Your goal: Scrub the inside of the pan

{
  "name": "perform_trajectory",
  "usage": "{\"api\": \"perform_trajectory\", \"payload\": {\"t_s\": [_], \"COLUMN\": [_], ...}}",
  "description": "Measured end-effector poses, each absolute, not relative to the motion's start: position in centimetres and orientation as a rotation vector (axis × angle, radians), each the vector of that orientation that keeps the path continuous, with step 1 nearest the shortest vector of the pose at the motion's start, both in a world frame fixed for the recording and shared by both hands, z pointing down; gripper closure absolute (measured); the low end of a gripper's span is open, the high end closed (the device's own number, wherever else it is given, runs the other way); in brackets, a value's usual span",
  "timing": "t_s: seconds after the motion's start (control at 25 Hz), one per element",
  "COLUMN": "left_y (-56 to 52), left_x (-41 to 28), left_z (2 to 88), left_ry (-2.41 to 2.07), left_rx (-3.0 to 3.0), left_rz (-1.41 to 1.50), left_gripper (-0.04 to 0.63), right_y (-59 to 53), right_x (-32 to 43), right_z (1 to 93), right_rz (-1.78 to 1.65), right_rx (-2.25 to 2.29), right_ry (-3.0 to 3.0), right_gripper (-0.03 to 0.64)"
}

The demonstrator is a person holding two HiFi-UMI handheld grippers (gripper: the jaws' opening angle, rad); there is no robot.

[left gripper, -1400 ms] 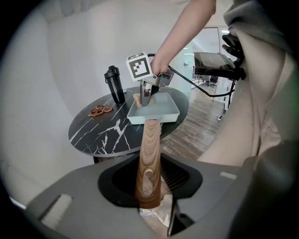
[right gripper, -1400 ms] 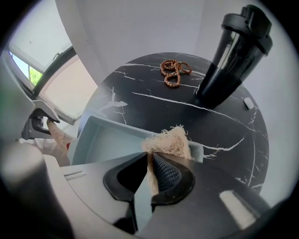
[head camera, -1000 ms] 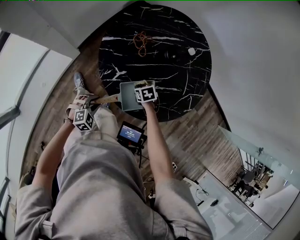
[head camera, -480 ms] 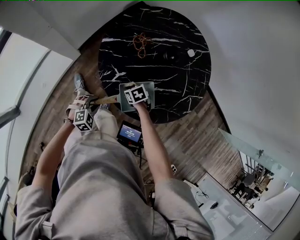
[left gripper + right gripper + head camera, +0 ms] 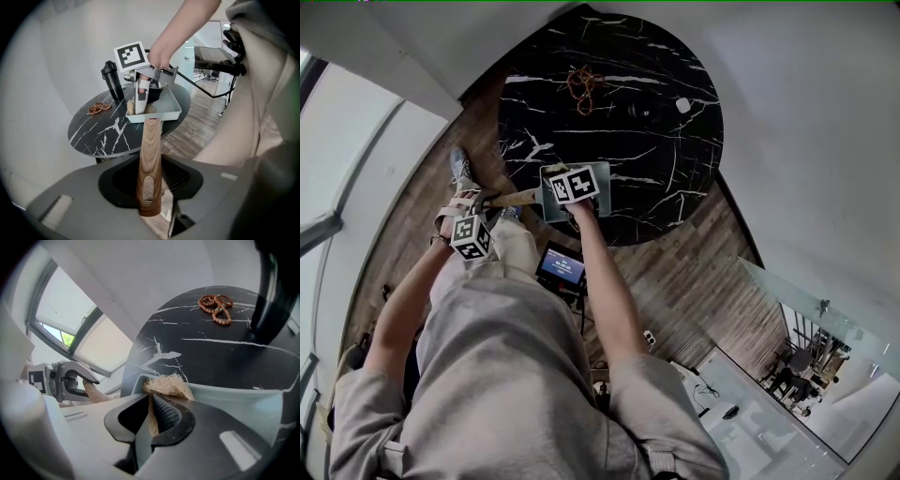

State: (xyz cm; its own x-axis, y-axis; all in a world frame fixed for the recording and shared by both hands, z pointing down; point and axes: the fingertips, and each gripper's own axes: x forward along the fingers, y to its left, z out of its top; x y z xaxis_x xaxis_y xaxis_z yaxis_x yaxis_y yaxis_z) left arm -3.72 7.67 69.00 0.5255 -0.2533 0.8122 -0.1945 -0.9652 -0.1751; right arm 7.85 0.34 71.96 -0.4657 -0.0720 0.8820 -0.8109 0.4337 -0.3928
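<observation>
A pale green square pan [image 5: 600, 192] rests on the near edge of the round black marble table [image 5: 666, 159]. Its wooden handle [image 5: 151, 154] points back toward me, and my left gripper [image 5: 151, 206] is shut on the end of it. My right gripper [image 5: 152, 416] reaches down into the pan's near left corner with a tan fibrous scrubber [image 5: 168, 386] between its pads; its jaws are closing on that scrubber. In the left gripper view the right gripper [image 5: 140, 101] stands upright in the pan [image 5: 164, 111], the scrubber [image 5: 131, 108] against the pan's floor.
A string of brown beads [image 5: 582, 86] lies at the table's far side, with a black bottle [image 5: 111, 80] standing behind the pan. A small device with a lit screen [image 5: 562, 267] hangs at my waist. Wood floor surrounds the table; a window is to the left.
My right gripper has slid left across the pan with the scrubber, from the pan's right part to its left. The left gripper and handle have barely moved.
</observation>
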Motion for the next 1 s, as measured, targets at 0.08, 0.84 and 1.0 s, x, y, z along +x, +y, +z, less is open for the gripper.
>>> {"api": "perform_trajectory", "payload": {"t_s": [0.08,0.84,1.0], "left_y": [7.7,7.6,7.7], "left_x": [-3.6,-3.6,-3.6], "left_z": [68.9,68.9,69.0], "left_ry": [0.394,0.364,0.368], "left_rx": [-2.690,-2.680,-2.684], "left_rz": [-1.456,-1.500,-1.499], "left_gripper": [0.466,0.466,0.466], "right_y": [0.6,1.5,1.2], "right_x": [7.7,11.4,15.8], "right_z": [71.7,62.6,63.3], "right_rz": [1.195,1.389,1.205], "right_rx": [0.756,0.768,0.888], "right_ry": [-1.865,-2.155,-2.040], "right_gripper": [0.572,0.575,0.575]}}
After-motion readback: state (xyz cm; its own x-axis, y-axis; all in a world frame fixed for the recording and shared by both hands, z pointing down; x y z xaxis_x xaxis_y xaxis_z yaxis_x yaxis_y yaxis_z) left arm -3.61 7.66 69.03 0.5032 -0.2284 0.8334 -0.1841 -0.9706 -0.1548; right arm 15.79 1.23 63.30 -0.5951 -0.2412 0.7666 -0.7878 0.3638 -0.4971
